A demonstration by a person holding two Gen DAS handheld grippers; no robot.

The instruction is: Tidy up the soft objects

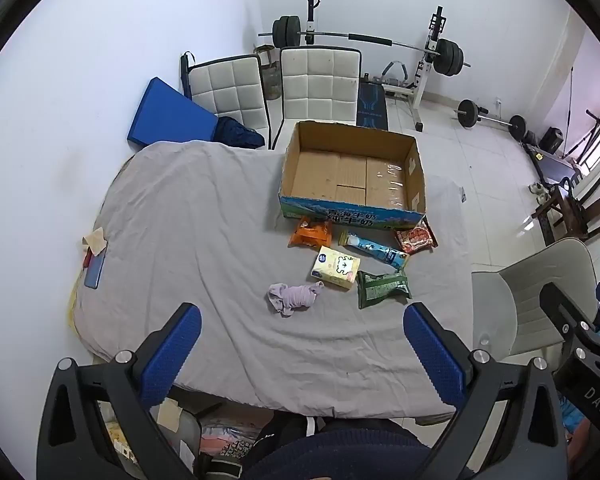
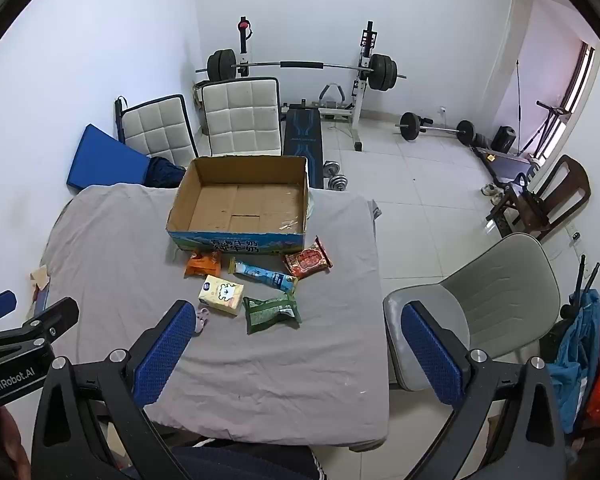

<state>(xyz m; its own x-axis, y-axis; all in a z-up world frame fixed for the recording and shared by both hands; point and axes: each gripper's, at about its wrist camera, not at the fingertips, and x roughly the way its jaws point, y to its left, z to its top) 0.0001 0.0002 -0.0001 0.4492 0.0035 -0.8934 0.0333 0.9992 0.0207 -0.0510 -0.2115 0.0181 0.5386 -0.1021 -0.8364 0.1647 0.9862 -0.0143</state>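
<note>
Box point(image 1: 352, 168): cardboard, open-topped, sitting on the grey cloth point(image 1: 204, 216) ahead of both tongs, nothing lying inside that I am seeing.

Left tongs point(image 1: 302, 346): I am holding these released, blue fingers point(image 1: 172, 356) spread wide, hovering over the near edge of the cloth and touching nothing.

Right tongs point(image 2: 300, 344): likewise released and gripping nothing, hanging further right, with the right finger point(image 2: 432, 356) reaching out past the cloth's edge over a grey chair point(image 2: 496, 300).

Soft items, all lying between the tongs and the box:
- Purple rag point(image 1: 294, 298), crumpled, sitting nearest, just ahead of the left tongs. In the right view it is mostly hiding behind the left finger of those tongs.
- Tissue pack point(image 1: 337, 266), yellow and white, lying just beyond the rag and to its right.
- Green pouch point(image 1: 382, 288), lying right of the tissue pack, near it.
- Blue tube pack point(image 1: 374, 248), lying slantwise beyond the tissue pack and the green pouch.
- Orange pouch point(image 1: 310, 233), resting against the front wall of the box.
- Red pouch point(image 1: 416, 239), lying at the box's right front corner.

Other: phone point(image 1: 94, 270) and a scrap of paper point(image 1: 96, 240), sitting at the far left edge of the cloth, well apart from the rest. Two white chairs point(image 1: 320, 84) are standing beyond the box, a barbell rack point(image 1: 364, 40) behind them.
</note>
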